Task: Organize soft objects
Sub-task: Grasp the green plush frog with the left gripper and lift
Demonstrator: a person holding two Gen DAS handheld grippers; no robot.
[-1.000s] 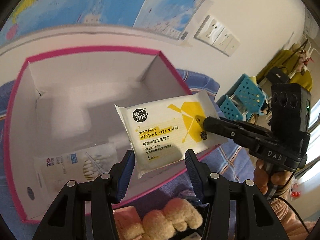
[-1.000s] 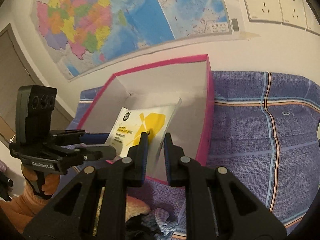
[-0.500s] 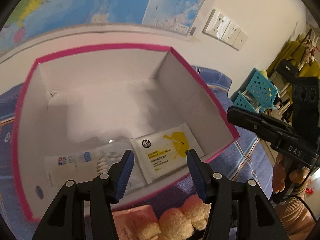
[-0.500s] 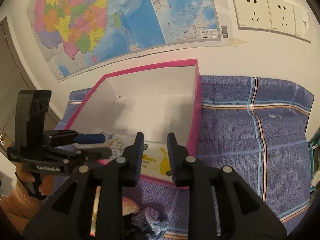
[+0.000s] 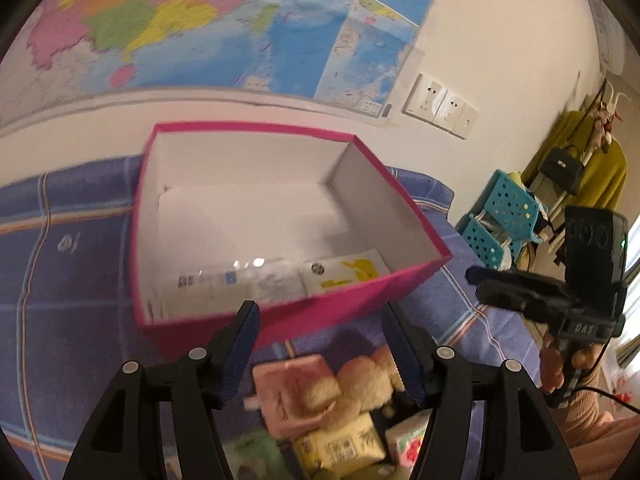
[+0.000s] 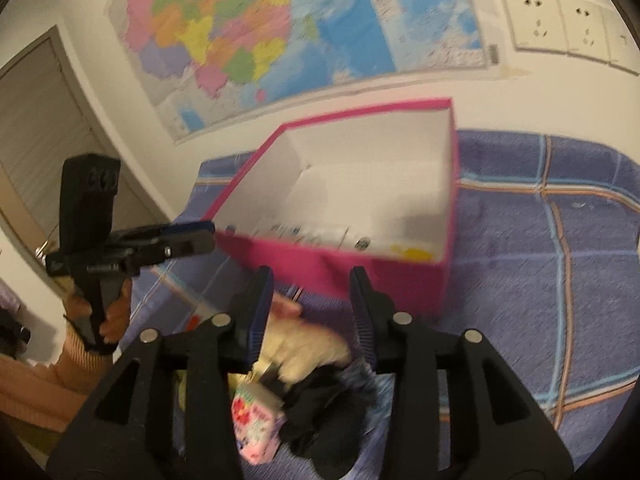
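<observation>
A pink-rimmed white box (image 5: 400,236) (image 6: 320,260) stands on the blue checked cloth. In it lie a yellow-and-white wet wipes pack (image 5: 344,274) (image 6: 412,252) and a clear cotton swab pack (image 5: 240,280). In front of the box is a pile: a cream plush toy (image 5: 360,384) (image 6: 308,348), a pink pack (image 5: 292,380), a yellow pack (image 5: 340,448), a floral pink pack (image 6: 256,424) and a dark cloth (image 6: 328,412). My left gripper (image 5: 320,352) is open and empty above the pile. My right gripper (image 6: 312,316) is open and empty over the plush toy.
The blue checked cloth (image 6: 560,280) covers the surface. A map (image 5: 200,28) and wall sockets (image 5: 440,104) are behind the box. Turquoise baskets (image 5: 504,216) and hanging clothes stand at the right. A door (image 6: 40,140) is at the left.
The right gripper let the wipes pack go into the box, then opened wide. Both grippers drew back from the box and now hang over the pile in front of it.
</observation>
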